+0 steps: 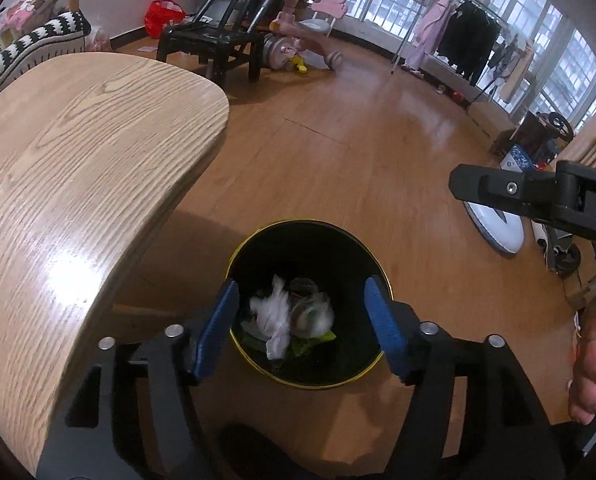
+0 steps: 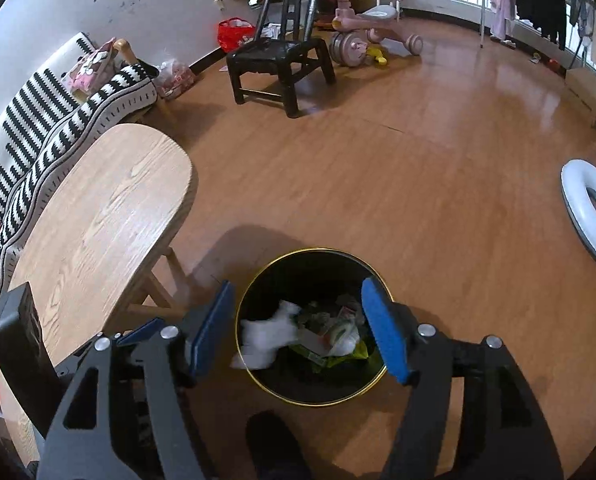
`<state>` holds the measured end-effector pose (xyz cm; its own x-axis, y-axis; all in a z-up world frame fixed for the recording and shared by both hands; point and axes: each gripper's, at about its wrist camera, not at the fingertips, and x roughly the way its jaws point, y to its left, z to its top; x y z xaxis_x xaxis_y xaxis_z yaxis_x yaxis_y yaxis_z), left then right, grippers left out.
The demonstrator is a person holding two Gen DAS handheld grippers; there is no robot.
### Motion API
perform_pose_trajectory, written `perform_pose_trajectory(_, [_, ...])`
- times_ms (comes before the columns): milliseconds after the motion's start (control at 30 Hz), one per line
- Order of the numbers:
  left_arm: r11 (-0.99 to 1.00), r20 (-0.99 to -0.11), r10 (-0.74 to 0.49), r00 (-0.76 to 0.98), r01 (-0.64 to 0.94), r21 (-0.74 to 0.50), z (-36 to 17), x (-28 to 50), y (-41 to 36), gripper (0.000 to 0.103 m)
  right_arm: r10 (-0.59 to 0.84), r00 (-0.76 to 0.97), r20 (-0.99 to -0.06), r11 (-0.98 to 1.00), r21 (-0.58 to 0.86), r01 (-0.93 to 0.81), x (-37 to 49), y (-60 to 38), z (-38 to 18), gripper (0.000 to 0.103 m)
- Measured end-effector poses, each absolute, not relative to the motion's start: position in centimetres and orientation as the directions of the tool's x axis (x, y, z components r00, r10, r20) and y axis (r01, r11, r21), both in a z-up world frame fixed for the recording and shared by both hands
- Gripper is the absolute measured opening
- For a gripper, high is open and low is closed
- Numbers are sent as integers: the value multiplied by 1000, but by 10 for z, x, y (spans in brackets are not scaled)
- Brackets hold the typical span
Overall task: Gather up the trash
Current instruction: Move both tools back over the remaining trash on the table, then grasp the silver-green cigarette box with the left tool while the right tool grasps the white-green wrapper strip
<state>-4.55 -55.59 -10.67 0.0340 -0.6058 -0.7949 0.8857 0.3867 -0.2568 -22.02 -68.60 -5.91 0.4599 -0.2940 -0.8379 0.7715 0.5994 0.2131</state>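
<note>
A black round trash bin with a gold rim stands on the wooden floor beside the table; it also shows in the right wrist view. Inside lie white crumpled tissue, a clear plastic piece and green wrappers; white tissue looks blurred near the bin's left rim. My left gripper is open and empty above the bin. My right gripper is open and empty above the bin; its body shows in the left wrist view at the right.
A light wooden oval table is at the left, also in the right wrist view. A striped sofa, a black chair, a pink tricycle, a clothes rack and a white ring stand around.
</note>
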Motion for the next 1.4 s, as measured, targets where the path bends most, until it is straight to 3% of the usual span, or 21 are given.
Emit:
perform_pose_trajectory(267, [438,-777,-621,103,868,-236,-73,-27,-509,91,-289,548,-785,701,216,680,-180,-648,-28,76])
perform_pose_trajectory(500, [566,-742,-617,262,803,-187,-29,18,-413,93,-214,631,-746,809,227,542,-115,-582,0,78])
perform_pose_trajectory(867, [800,-713,-444,542,598,-43,7,90,-206,93,31,705,-708,923,290,251,5,-425,24,78])
perform_pose_trajectory(1133, [882,-708,-318,631,470,22,0,121,-77,93,123,660,-741,968,236,84,67,-308,15,78])
perform_pose_trajectory(1400, [903,-730,-248,637,426,65,-22,139,-18,93,137,587,-798,987,163,-9,105,-229,-16,78])
